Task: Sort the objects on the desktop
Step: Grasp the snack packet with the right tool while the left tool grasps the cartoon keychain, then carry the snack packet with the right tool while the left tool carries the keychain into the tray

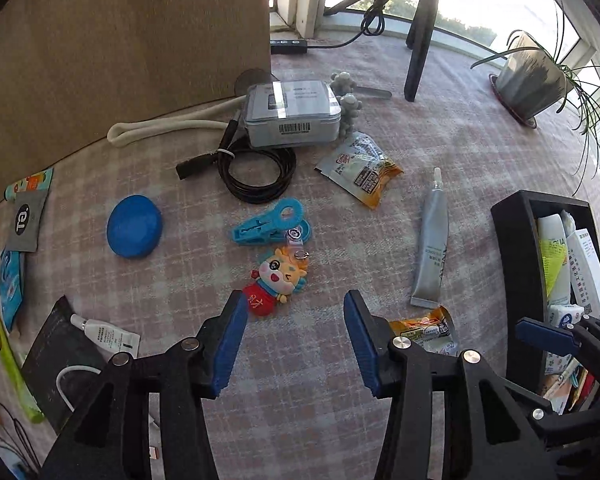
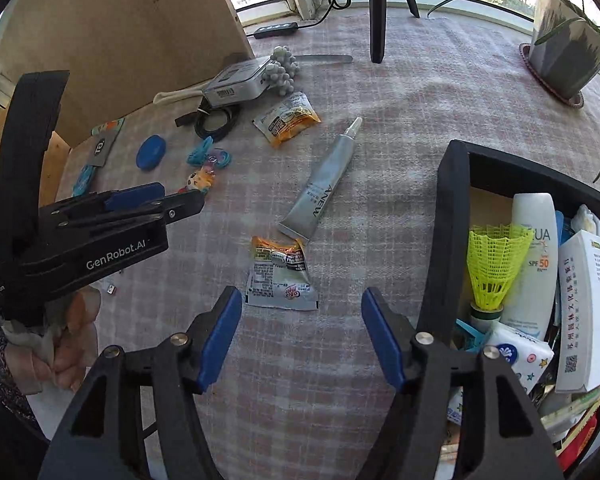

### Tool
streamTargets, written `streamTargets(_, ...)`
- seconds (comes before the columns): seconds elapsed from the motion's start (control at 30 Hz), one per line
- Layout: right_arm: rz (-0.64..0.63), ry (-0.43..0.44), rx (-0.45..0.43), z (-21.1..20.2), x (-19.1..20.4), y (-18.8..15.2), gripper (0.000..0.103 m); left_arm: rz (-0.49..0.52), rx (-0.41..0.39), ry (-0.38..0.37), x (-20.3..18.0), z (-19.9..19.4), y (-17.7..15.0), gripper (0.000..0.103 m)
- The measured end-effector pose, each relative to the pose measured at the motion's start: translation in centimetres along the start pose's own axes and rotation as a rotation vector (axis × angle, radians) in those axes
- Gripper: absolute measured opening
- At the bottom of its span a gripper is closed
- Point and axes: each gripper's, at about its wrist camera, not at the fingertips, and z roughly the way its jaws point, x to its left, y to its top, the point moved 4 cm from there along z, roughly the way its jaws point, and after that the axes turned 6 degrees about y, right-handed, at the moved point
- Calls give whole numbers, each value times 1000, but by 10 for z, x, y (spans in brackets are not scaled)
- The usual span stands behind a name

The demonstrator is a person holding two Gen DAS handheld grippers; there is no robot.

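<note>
Jaws of the right gripper (image 2: 302, 328) stand apart and empty, and just ahead between them lies the snack packet (image 2: 281, 274), flat on the cloth, long axis running away from the fingers. The left gripper (image 1: 296, 340), also apart and empty, points at the cartoon keychain (image 1: 276, 280). The black box (image 2: 452, 200) sits just right of the right gripper, so that arm seems nearer for the packet.

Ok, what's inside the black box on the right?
The black box holds a yellow shuttlecock, a white sunscreen bottle, a white printed carton and a tissue pack. Smaller items underneath are mostly covered and cannot be identified.
</note>
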Motion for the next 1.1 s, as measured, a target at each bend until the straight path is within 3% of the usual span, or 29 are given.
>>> streamTargets(0.47, -7, -65, 63, 57, 17, 5, 63, 70, 7, 39, 3, 35, 6, 47)
streamTargets(0.67, -89, -148, 38, 63, 30, 4, 64, 71, -6, 33, 1, 38, 4, 24)
streamTargets(0.73, -132, -202, 36, 65, 34, 1, 54, 61, -6, 22, 2, 37, 3, 24)
streamTargets(0.83, -143, -185, 29, 62, 33, -2, 46, 42, -6, 6, 5, 36, -1, 23)
streamTargets(1.1, -99, -129, 27, 51, 21, -9, 40, -5, 12, -52, 8, 27, -18, 23)
